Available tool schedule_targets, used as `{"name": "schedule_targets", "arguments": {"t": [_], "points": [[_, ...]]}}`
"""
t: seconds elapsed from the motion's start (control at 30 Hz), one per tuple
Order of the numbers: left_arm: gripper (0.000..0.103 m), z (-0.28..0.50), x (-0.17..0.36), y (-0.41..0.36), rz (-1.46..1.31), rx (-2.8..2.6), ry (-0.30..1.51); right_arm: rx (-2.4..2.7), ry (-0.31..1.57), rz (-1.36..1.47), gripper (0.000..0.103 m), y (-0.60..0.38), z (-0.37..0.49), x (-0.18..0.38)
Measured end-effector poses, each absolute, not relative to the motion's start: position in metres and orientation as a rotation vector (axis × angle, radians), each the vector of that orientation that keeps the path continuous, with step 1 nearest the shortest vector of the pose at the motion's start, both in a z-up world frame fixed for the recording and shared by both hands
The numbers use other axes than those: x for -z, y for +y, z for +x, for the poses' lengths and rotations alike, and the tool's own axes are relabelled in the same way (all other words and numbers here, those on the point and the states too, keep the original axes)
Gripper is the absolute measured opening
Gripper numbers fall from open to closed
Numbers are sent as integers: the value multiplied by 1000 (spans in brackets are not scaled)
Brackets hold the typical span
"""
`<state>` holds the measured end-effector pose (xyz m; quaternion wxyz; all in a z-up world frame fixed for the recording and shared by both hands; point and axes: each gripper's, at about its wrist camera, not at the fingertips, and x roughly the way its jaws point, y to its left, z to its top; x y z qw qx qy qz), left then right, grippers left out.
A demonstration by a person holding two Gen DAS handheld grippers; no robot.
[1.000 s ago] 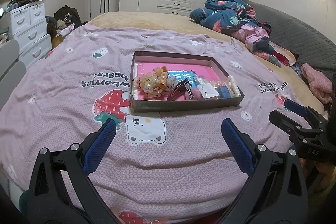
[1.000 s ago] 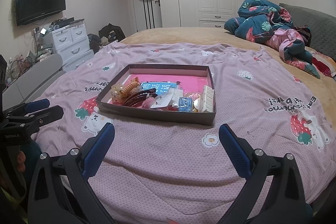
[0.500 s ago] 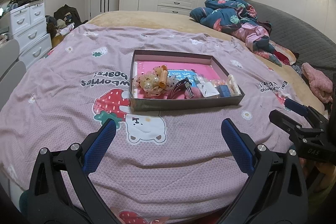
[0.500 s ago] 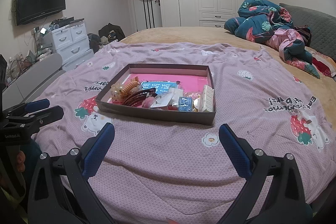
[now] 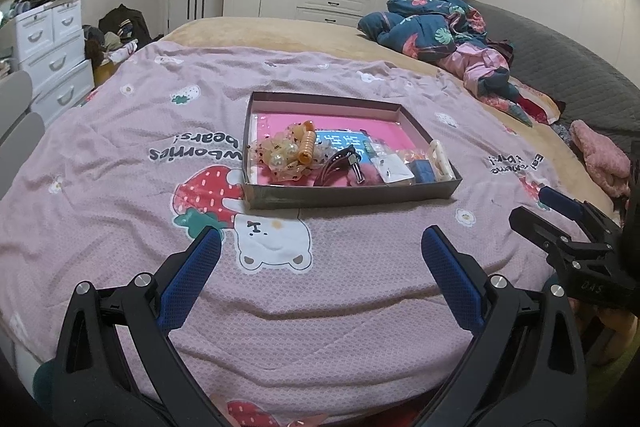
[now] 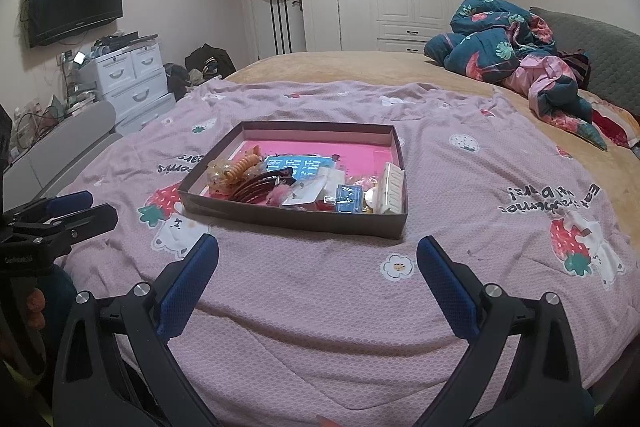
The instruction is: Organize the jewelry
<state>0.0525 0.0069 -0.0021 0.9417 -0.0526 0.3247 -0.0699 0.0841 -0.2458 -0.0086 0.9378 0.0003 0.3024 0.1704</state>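
Observation:
A shallow brown box (image 5: 352, 195) with a pink floor sits on the bed; it also shows in the right wrist view (image 6: 288, 221). In it lie an orange claw clip (image 5: 307, 147) on a yellowish beaded scrunchie (image 5: 280, 159), a dark hair clip (image 5: 336, 167), a blue card (image 5: 340, 141), small packets and a cream comb clip (image 5: 439, 159). My left gripper (image 5: 320, 251) is open and empty, hovering short of the box. My right gripper (image 6: 318, 259) is open and empty, also short of the box, to the right of the left one.
A pink strawberry-bear blanket (image 5: 120, 187) covers the bed. A crumpled blue and pink duvet (image 5: 440, 27) lies at the far right. White drawers (image 6: 128, 79) and a grey chair (image 6: 60, 147) stand left of the bed. Wardrobes line the back wall.
Both grippers have crept very slightly, so the box sits a touch differently in view. Both stay open and empty.

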Motion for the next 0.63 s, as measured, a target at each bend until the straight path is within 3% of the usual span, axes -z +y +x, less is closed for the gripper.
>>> {"name": "schedule_targets", "arguments": {"t": [0.4, 0.63], "points": [[94, 69, 8, 22, -155, 95, 688, -308, 660, 53, 99, -264, 107, 15], [94, 153, 33, 118, -175, -233, 812, 48, 839, 127, 99, -361, 229, 56]]}}
